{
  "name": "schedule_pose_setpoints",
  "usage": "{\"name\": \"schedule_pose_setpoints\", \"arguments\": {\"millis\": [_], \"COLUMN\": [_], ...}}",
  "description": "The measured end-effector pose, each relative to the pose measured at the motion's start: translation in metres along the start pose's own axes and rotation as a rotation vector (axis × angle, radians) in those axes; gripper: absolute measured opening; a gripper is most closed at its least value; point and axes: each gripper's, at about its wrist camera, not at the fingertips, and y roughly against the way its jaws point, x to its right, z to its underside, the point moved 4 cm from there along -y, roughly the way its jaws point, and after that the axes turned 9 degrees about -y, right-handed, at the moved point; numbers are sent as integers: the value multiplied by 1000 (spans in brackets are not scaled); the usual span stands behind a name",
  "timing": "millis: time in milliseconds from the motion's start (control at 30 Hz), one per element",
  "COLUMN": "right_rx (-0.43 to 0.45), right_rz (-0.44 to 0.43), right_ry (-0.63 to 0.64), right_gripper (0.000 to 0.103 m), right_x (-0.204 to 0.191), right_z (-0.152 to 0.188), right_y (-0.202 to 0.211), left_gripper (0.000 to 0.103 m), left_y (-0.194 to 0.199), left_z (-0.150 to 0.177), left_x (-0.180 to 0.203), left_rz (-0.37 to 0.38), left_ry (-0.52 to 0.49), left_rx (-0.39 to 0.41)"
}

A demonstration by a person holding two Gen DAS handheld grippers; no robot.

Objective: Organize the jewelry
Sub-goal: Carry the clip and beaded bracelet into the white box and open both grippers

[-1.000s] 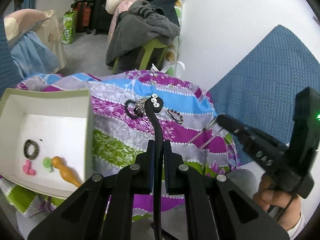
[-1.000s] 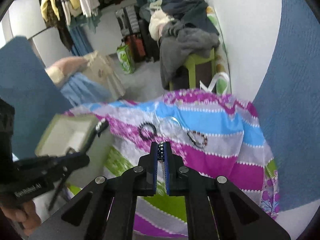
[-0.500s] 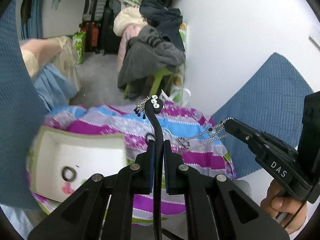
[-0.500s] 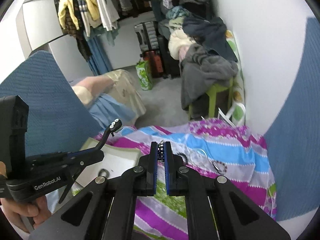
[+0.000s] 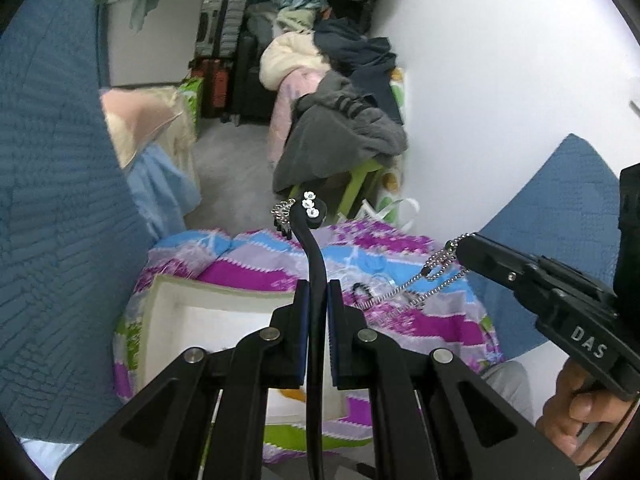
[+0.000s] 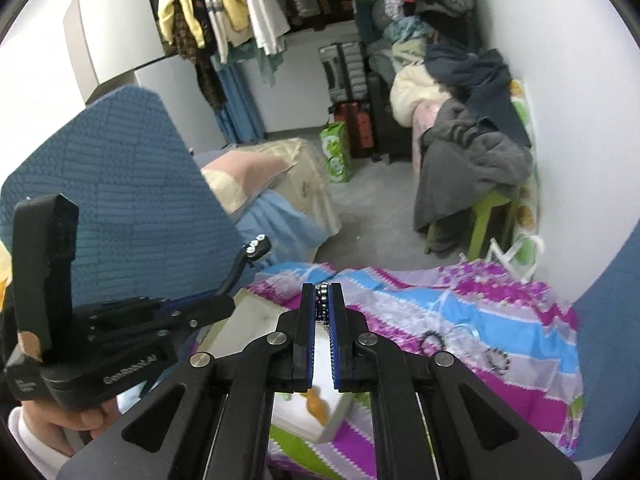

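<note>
Both claws raised clear of the patterned cloth (image 5: 256,264) since a second ago, each with its load carried up. Left claw (image 5: 318,304), lower centre of the left wrist view, clamped narrow on a black curved hair clip (image 5: 312,240) tipped with three small white flowers, a silver charm cluster (image 5: 283,216) hanging at its left. White box (image 5: 168,320), lower left of that view, now sitting below the clip rather than beside it; orange item (image 6: 316,400) seen inside it in the right wrist view. Right claw (image 5: 460,250), entering from the right edge, pinched shut on a silver bead chain (image 5: 420,284), its lower end trailing down toward the cloth, contact not discernible. Judged: both pieces lifted and in transit toward the box, release still to come. Remaining on the cloth at centre right: a dark beaded bracelet (image 6: 434,338), a clear ring-like piece (image 6: 464,332) and another beaded bracelet (image 6: 498,358). Obstructions: chain slack liable to snag the pieces beneath; blue quilted panel (image 5: 52,200) close at the left; hanging charm cluster likely to swing. Clothes-laden chair (image 5: 344,136) in the background, well apart.
</note>
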Motion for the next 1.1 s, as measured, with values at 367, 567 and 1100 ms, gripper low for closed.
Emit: {"name": "schedule_pose_setpoints", "arguments": {"millis": [367,567,1100], "right_rx": [-181,-277,-370], "right_rz": [34,65,83], "right_ry": [19,24,-12], "right_gripper": [5,6,26], "right_x": [-14,-12,2], "right_z": [61,96,131], "right_y": [-78,-112,-133], "left_gripper": [8,8,8], "left_y": [-39,-60,-72], "left_z": [52,77,105], "left_x": [-49,-61,-74], "left_rz": [5,11,25], "left_ry": [72,97,126], "left_rx": [-104,-156,-207]}}
